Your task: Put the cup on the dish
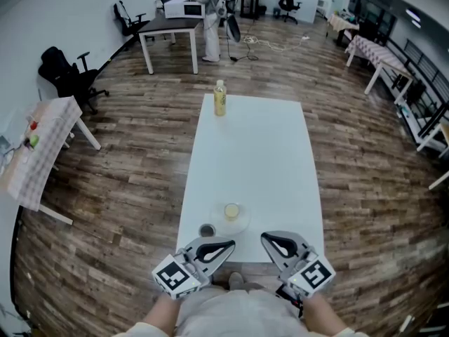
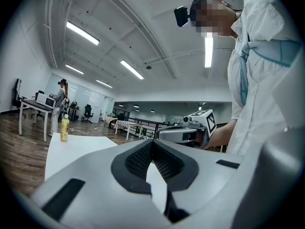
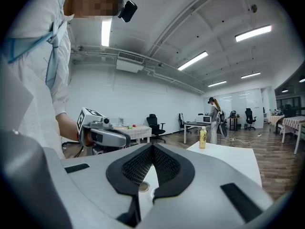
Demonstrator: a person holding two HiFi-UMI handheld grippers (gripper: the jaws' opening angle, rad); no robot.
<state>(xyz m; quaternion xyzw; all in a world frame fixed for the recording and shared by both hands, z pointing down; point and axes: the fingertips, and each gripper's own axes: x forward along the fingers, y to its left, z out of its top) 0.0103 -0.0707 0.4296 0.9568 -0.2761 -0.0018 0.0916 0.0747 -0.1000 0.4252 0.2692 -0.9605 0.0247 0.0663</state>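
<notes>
Left tongs, right tongs closed; cup on dish; bottle beyond.

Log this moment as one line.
cup: on dish | left tongs: shut, empty | right tongs: shut, empty | bottle: far end, upright

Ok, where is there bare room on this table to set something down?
The table is bare mid-length, from the bottle at its far left corner to the dish. Right of the dish is free too. Crowded: the near edge, where dish, cup and a small dark round thing sit close.
</notes>
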